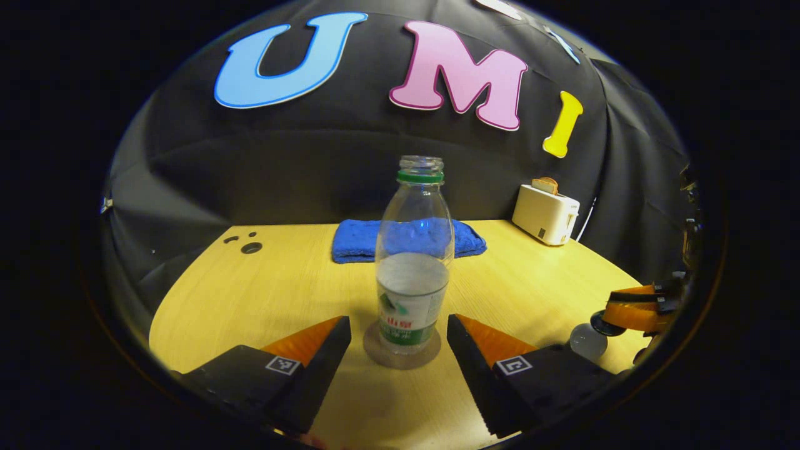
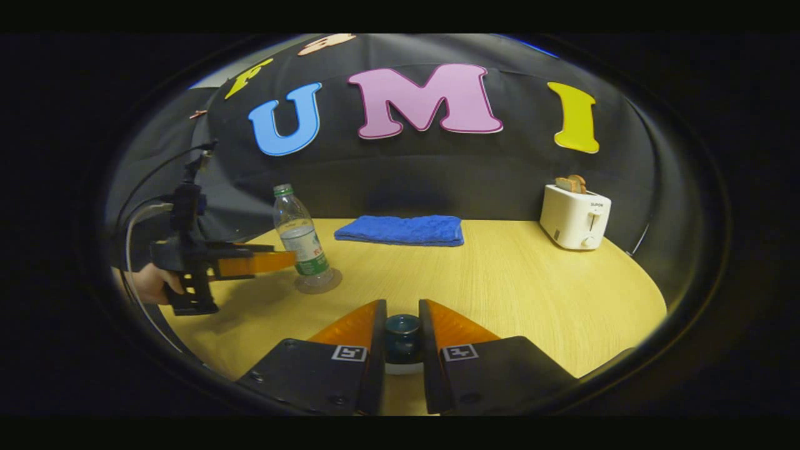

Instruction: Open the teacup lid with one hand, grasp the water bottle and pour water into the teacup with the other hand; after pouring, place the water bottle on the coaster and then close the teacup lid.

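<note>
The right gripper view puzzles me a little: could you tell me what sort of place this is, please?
Probably a staged recording booth, not a real kitchen: a black cloth wall backs a lone wooden table carrying kitchen props, a toaster, a folded blue towel and a water bottle.

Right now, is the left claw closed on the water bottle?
No, the left claw is open, its fingers apart from the water bottle, which stands on the coaster.

black gripper [image 2: 400, 337], orange fingers [image 2: 350, 328], square markers [image 2: 349, 353]
</note>
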`<action>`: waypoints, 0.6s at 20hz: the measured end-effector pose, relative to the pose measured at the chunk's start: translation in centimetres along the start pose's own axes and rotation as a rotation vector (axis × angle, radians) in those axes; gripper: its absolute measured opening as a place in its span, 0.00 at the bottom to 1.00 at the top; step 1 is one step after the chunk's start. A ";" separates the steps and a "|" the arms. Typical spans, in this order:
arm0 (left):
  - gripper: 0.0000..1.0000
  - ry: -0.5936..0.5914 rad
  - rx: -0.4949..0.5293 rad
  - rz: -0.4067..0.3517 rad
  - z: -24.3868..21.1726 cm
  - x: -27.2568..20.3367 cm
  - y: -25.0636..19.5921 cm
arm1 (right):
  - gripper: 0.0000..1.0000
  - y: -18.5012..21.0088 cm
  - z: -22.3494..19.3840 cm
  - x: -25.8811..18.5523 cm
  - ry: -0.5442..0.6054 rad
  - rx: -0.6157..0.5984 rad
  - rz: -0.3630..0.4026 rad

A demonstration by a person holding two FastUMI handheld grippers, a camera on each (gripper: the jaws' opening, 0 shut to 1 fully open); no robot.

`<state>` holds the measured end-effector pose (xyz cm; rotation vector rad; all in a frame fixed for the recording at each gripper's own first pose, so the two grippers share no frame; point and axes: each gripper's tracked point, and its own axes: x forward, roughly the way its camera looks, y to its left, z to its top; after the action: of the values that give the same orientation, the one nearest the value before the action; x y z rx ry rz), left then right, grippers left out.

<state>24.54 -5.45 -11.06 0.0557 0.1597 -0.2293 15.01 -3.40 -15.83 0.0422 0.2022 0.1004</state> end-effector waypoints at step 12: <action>0.97 0.022 -0.082 0.062 -4.4 -10.8 -1.4 | 0.29 1.0 -2.5 1.6 -0.048 -0.045 0.006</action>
<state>13.13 -4.09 -13.71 -0.0181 0.1889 -0.1607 16.00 -2.19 -18.58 0.0008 0.1521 0.1102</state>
